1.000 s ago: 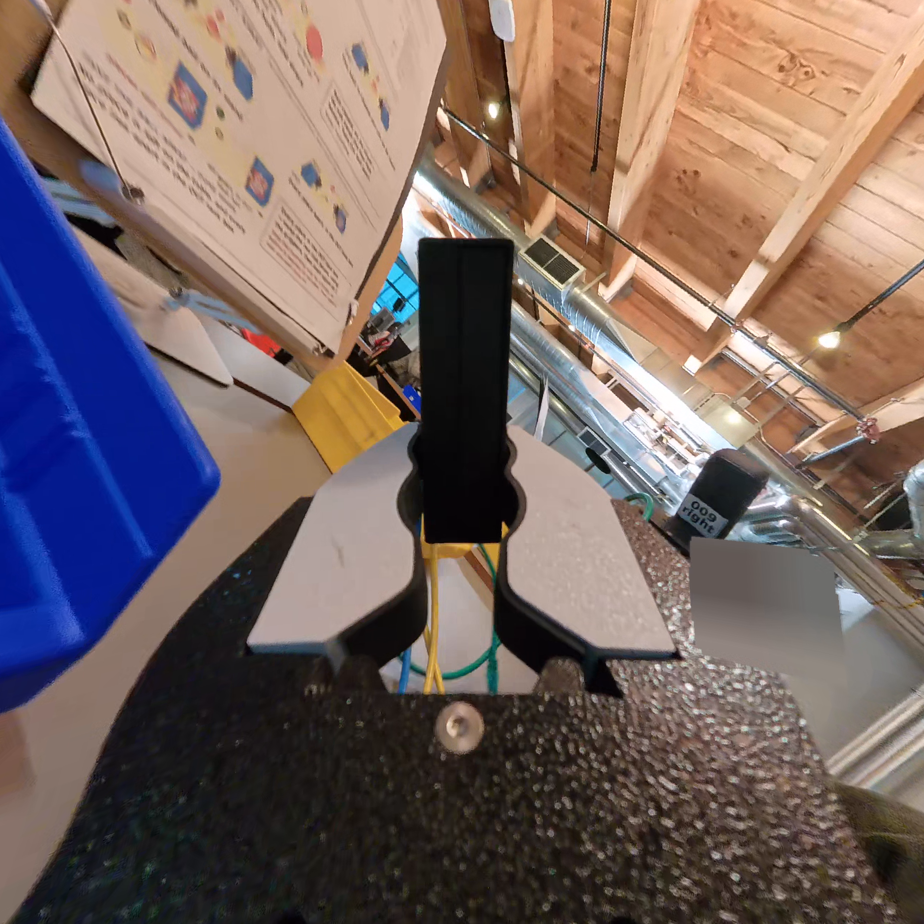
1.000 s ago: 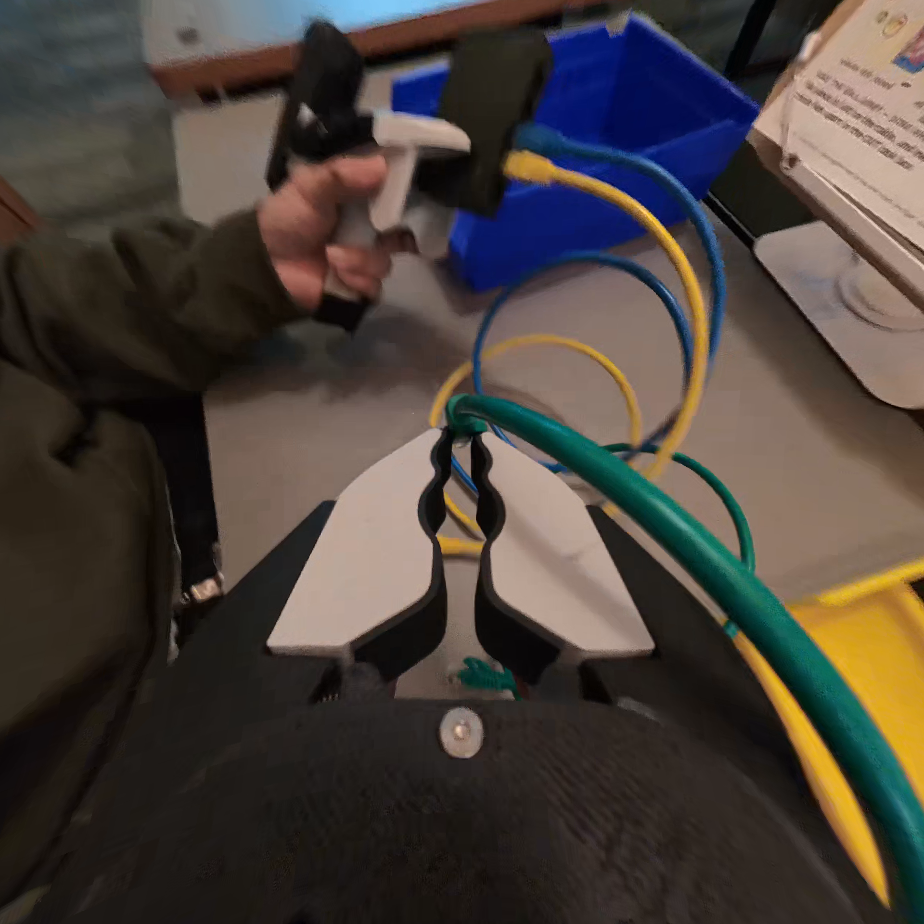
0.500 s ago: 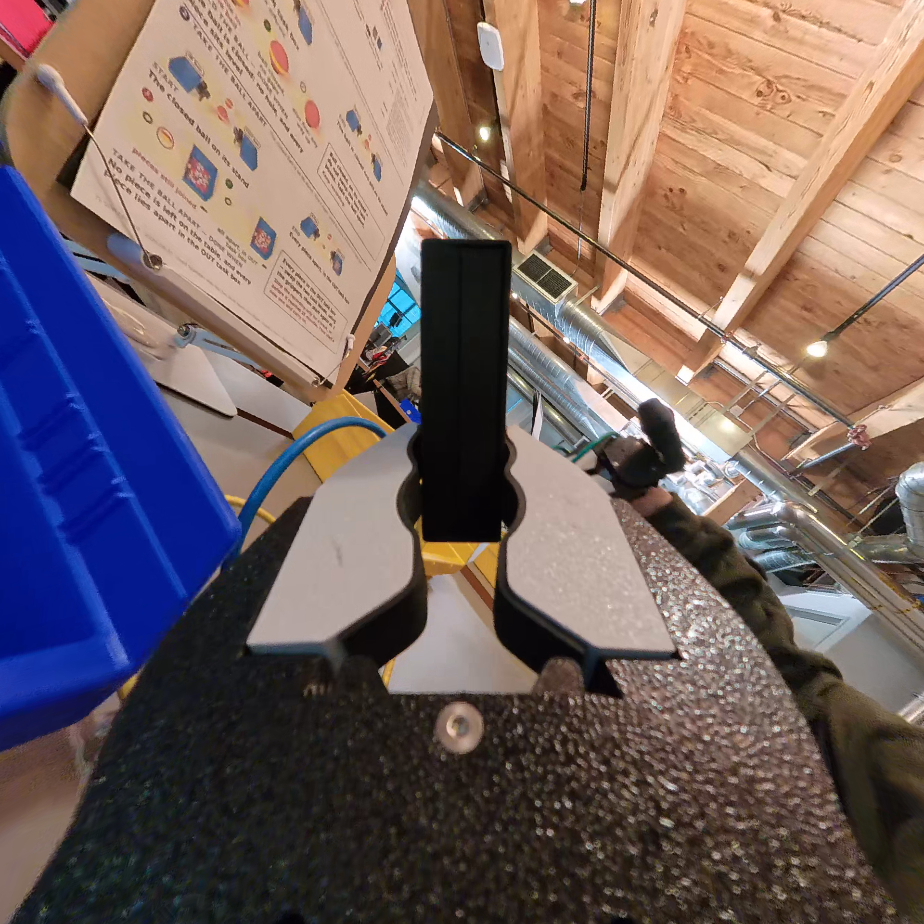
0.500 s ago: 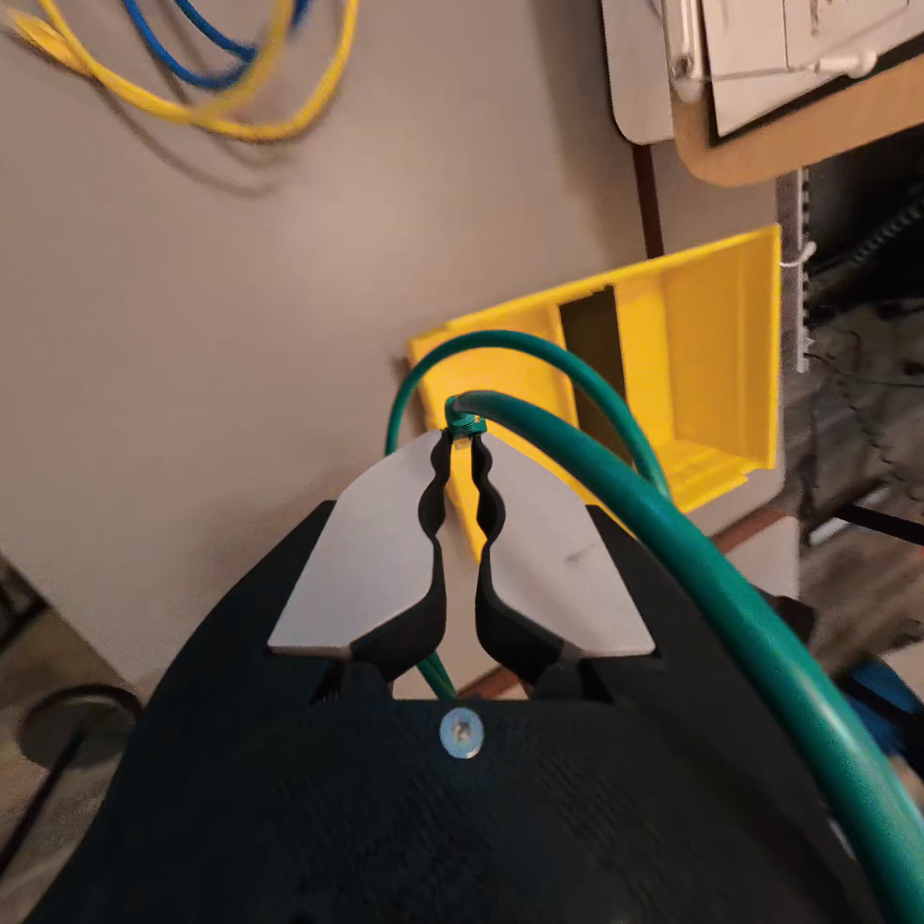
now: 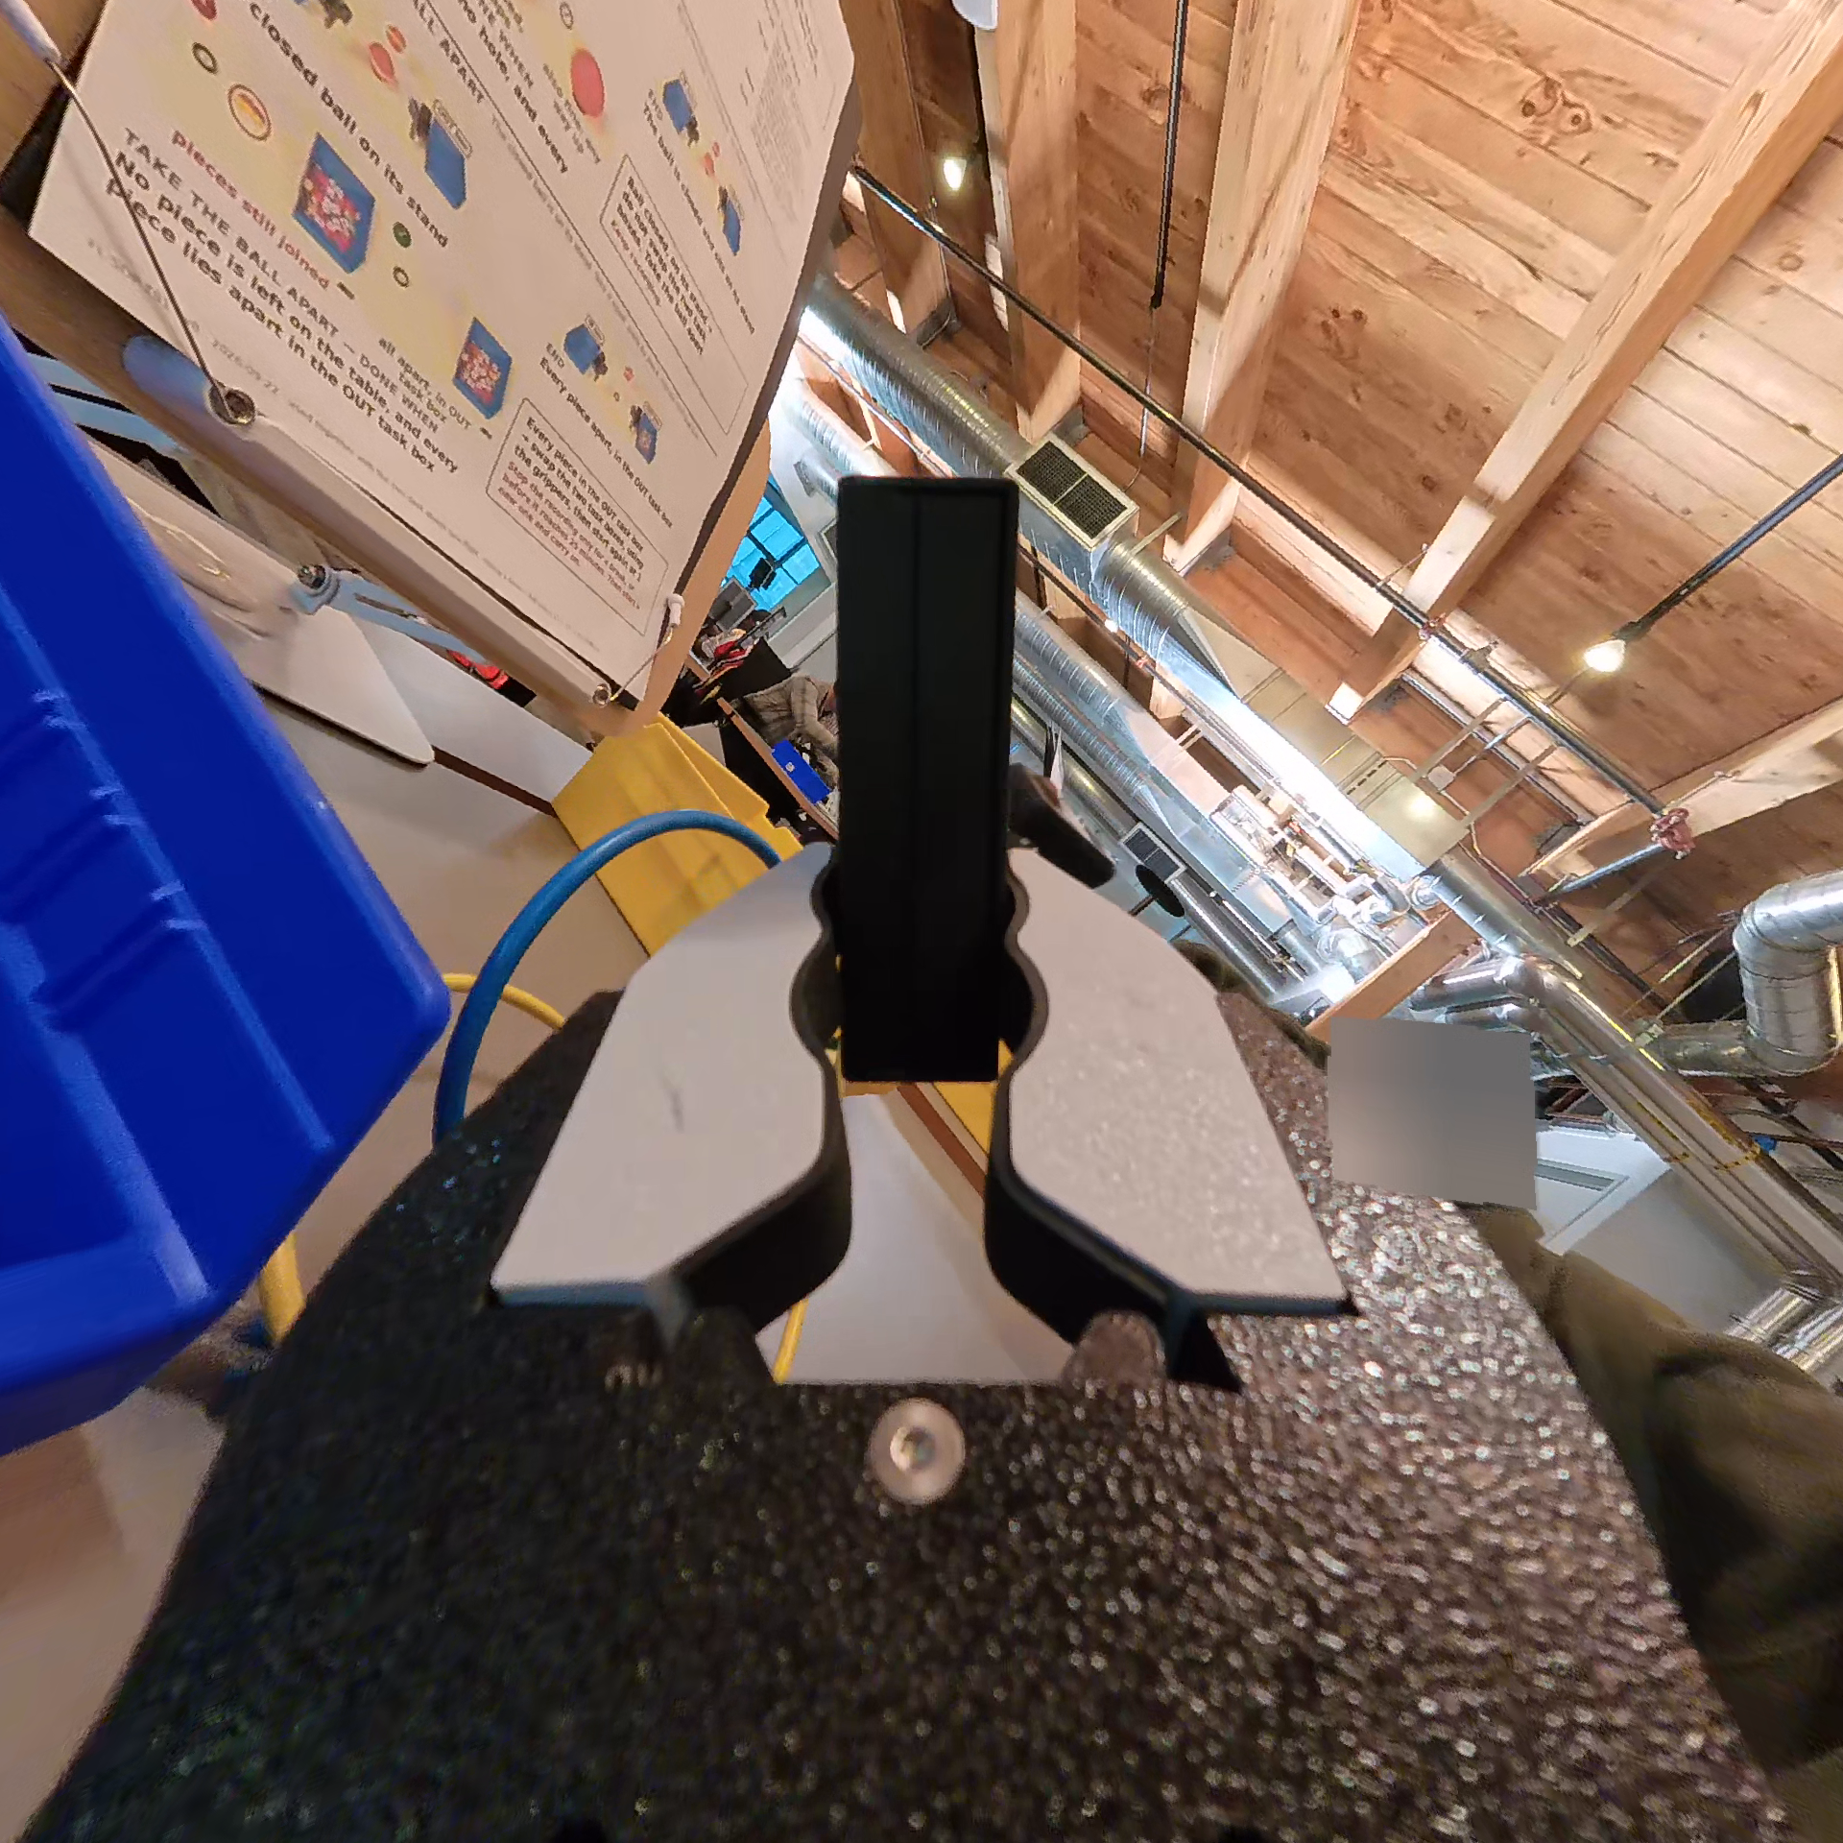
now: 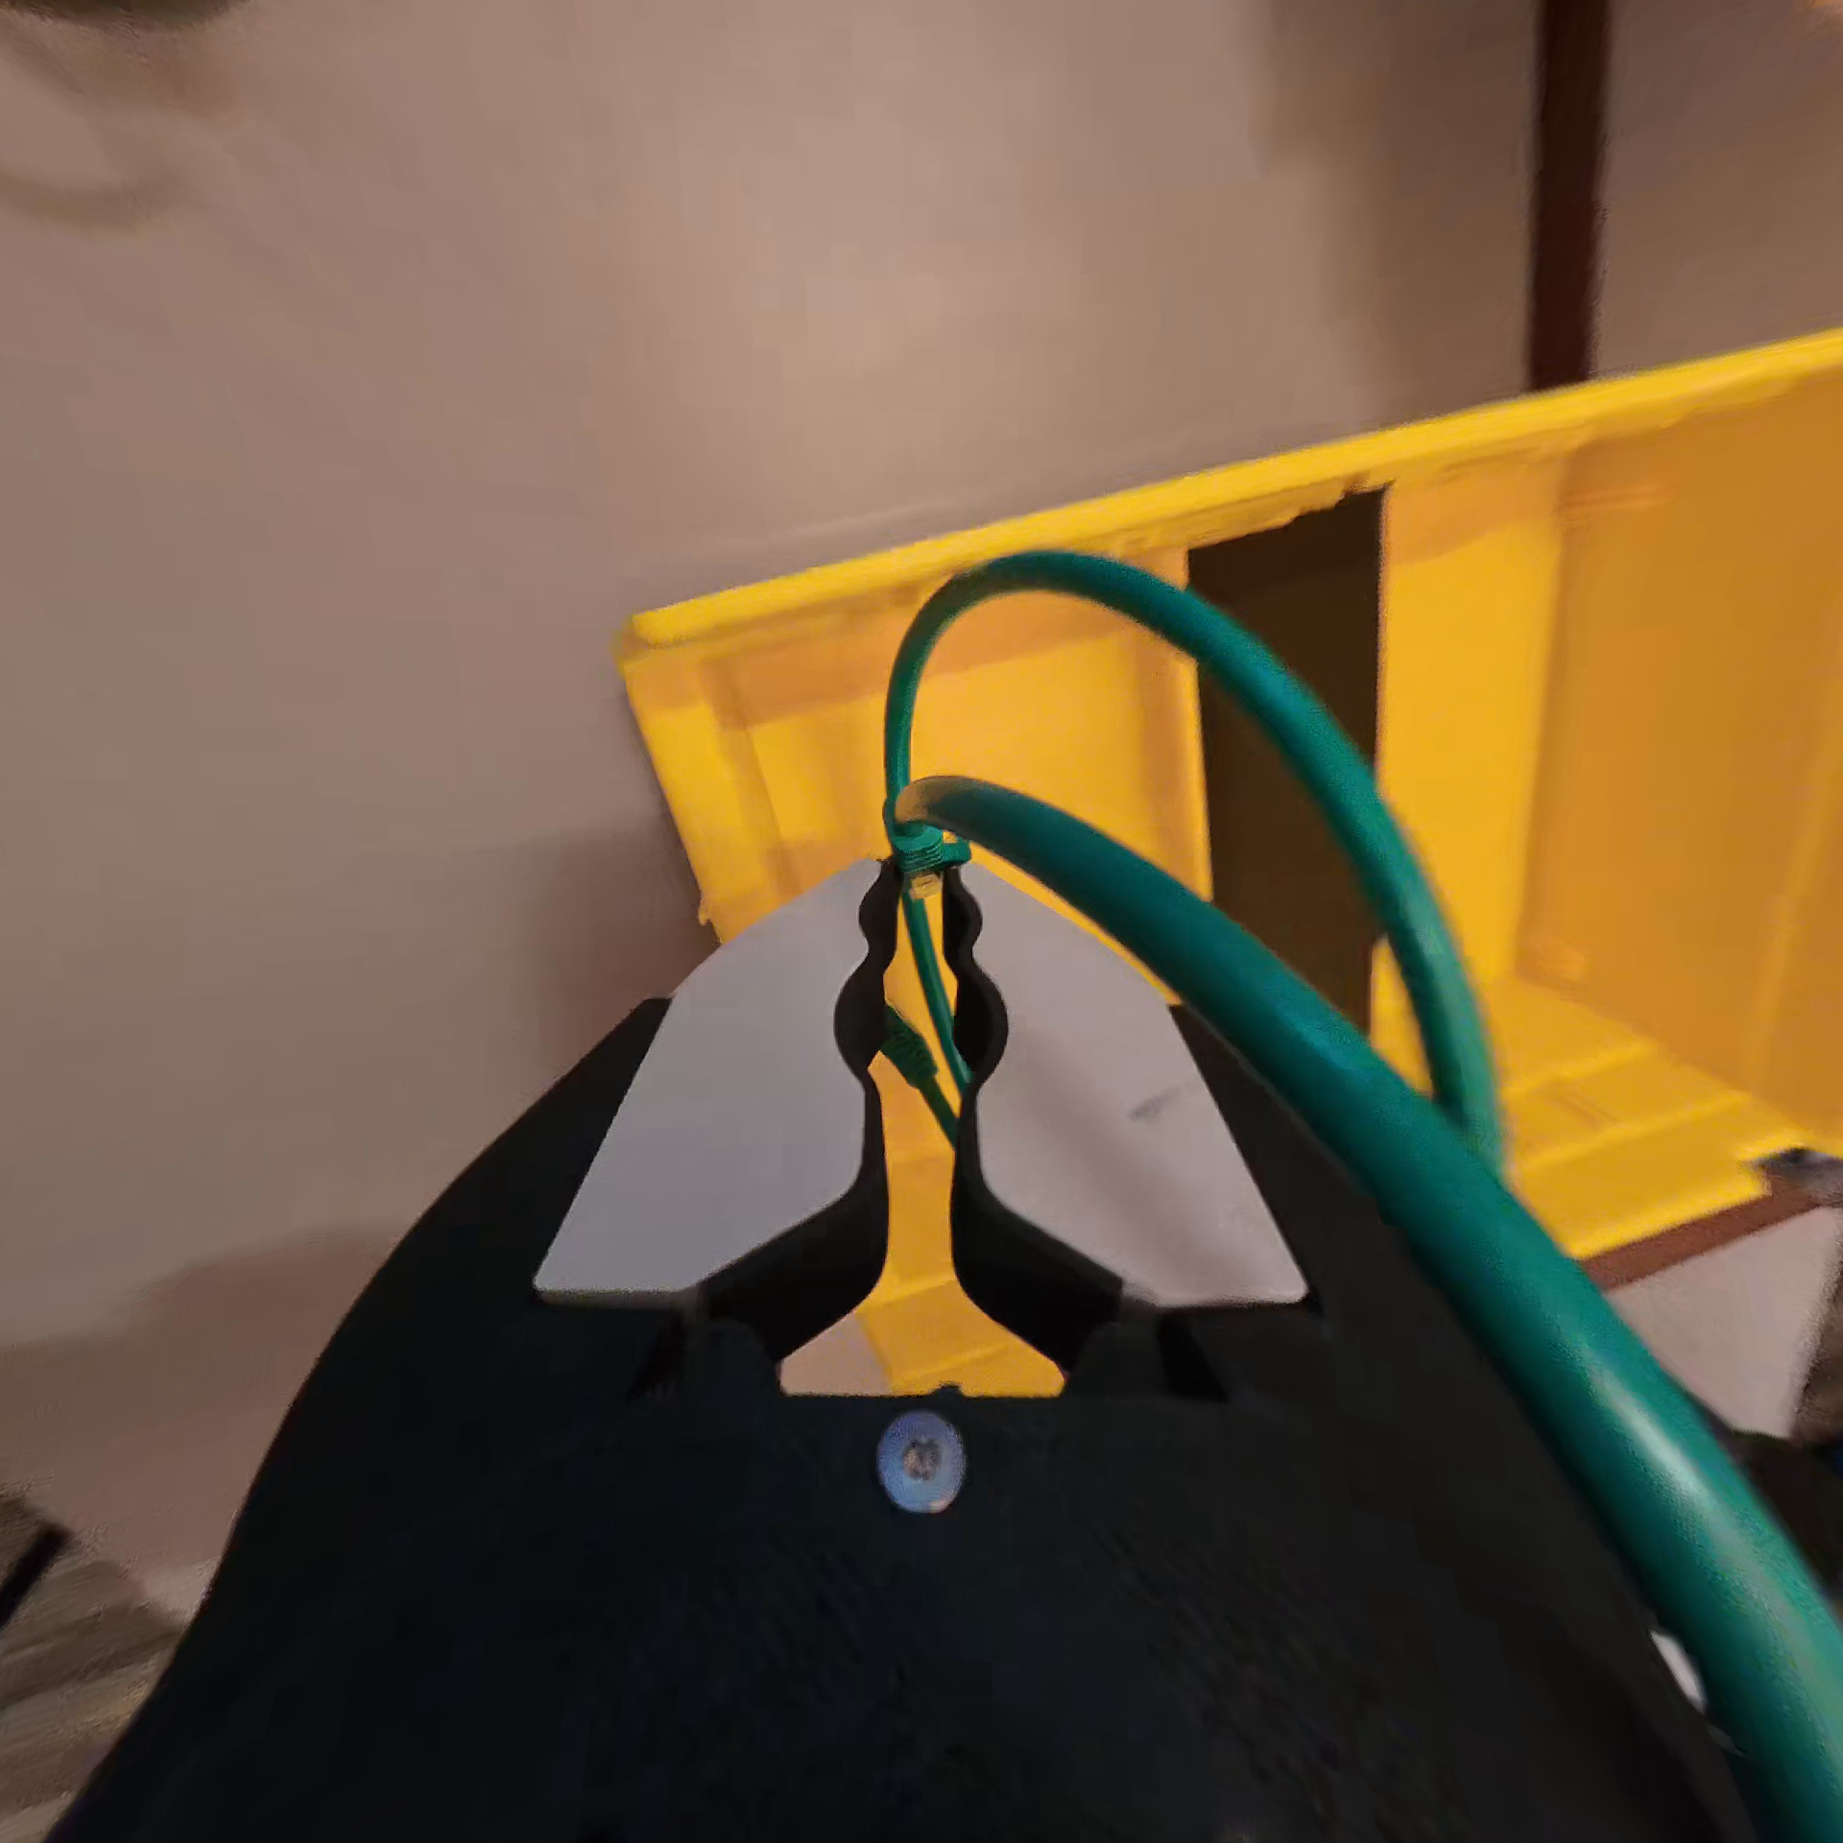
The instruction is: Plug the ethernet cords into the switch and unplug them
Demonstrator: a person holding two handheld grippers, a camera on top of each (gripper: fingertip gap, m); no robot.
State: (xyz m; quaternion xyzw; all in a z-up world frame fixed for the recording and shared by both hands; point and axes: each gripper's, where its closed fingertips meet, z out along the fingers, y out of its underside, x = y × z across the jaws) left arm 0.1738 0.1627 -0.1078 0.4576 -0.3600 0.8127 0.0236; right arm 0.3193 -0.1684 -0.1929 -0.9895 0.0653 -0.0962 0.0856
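We see the left hand-held gripper [image 5: 920, 922] clamped on the slim black box-shaped switch [image 5: 922, 758], raised off the bench [image 6: 499, 499]. The right hand-held gripper [image 6: 922, 883] pinches the green rubber-sheathed ethernet cord [image 6: 1247, 987] at its plug, above the yellow plastic bin [image 6: 1596, 798]. We judge the cord light and springy; grip its rigid plug.

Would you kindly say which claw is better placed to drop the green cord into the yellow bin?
Right. The right claw grips the green cord over the yellow bin; the left claw holds the switch.

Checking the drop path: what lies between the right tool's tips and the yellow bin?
In the right wrist view, only the green cord held by the right tool loops before the yellow bin.
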